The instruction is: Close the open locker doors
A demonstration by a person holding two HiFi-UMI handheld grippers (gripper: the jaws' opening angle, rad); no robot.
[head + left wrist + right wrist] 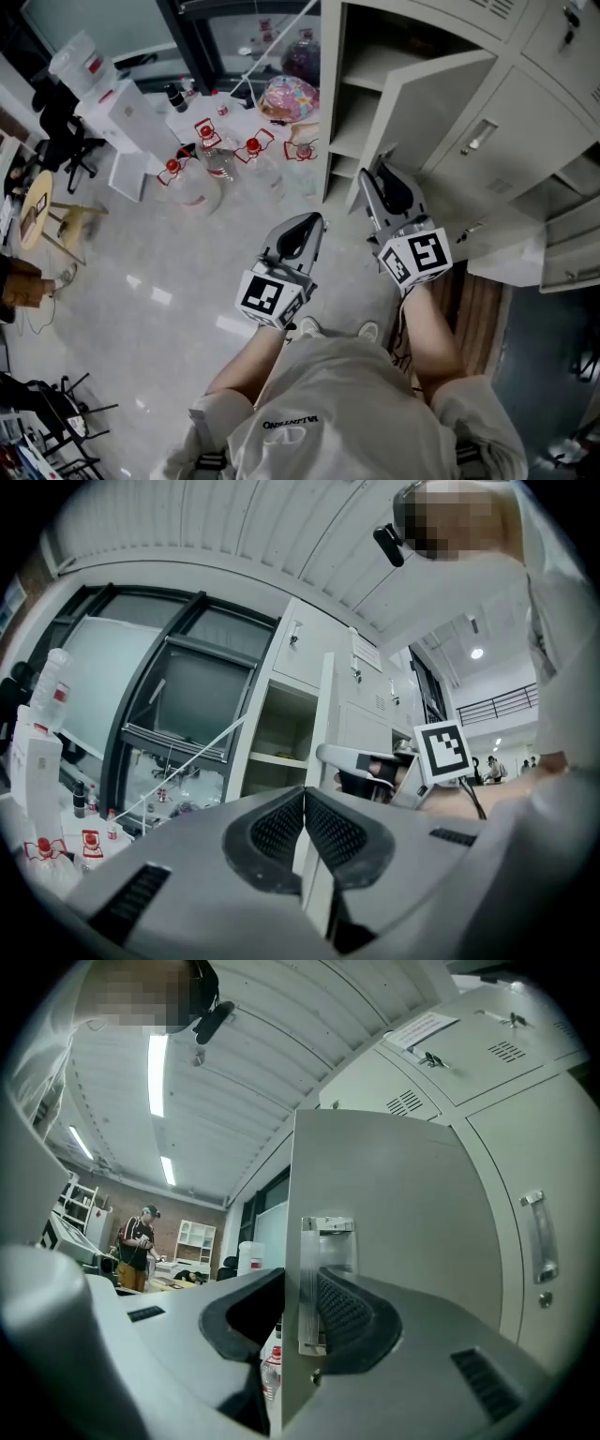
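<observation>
The pale grey locker bank (pixel 525 112) fills the upper right of the head view. One locker door (pixel 436 98) stands swung out from its shelved compartment (pixel 361 94). My right gripper (pixel 377 173) is at that door's free edge. In the right gripper view the door (pixel 394 1204) runs edge-on between the jaws, and the right gripper (pixel 302 1283) is shut on the edge by the latch plate (pixel 323 1241). My left gripper (pixel 314 223) hangs shut and empty to the left of the lockers. In the left gripper view its pads meet, with the left gripper (pixel 304 794) facing the open compartment (pixel 277 752).
Further doors (pixel 572 248) hang open at the lower right of the bank. Bottles with red caps (pixel 220 159) and white boxes (pixel 112 103) crowd the floor at the upper left, near a black chair (pixel 61 131). A person (pixel 139 1246) stands far back in the room.
</observation>
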